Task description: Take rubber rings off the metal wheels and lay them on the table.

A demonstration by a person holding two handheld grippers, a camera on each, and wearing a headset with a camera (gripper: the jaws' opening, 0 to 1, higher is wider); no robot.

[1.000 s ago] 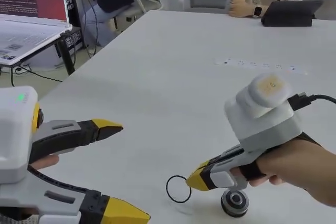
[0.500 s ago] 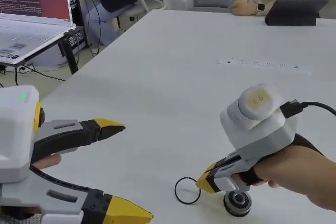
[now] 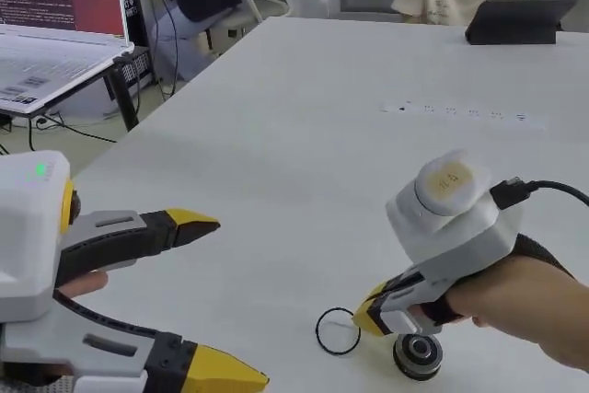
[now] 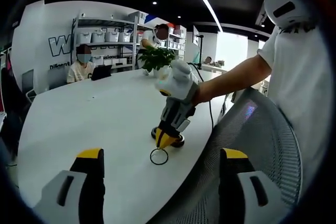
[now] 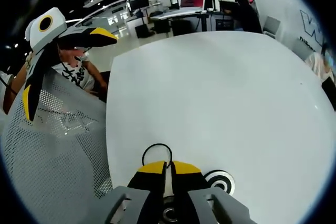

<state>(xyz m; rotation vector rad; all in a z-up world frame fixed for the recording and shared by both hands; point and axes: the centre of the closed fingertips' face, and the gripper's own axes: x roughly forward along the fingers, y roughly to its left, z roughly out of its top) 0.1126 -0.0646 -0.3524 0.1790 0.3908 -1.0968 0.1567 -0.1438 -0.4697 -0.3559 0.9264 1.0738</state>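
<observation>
We have the right tongs point(image 3: 363, 319) clenched. Their yellow tips meet the near edge of the ring point(image 3: 319, 333) and, as far as we can judge, pinch it. The ring lies flat on the tabletop point(image 3: 304, 126), off the wheel point(image 3: 417, 354), which sits just beside the tongs on its face. The left tongs point(image 3: 213, 299) hang released and wide apart, grasping nothing, well short of the work.

The ring is a thin black rubber loop, limp and light. We judge it may cling to the tips when they part, then lift or flick away instead of staying down. In the right gripper view it lies near the tabletop's edge, above a mesh chair back point(image 5: 58, 145), so a drag towards us could pull it over. The tabletop is white, smooth and hard, and will not hold the ring still.

The wheel is small, with a dark rim, bright metal rings and a dark centre. It is heavy for its size, we guess. A knock from the tongs could slide it or tip it onto its rim, where it would roll.
</observation>
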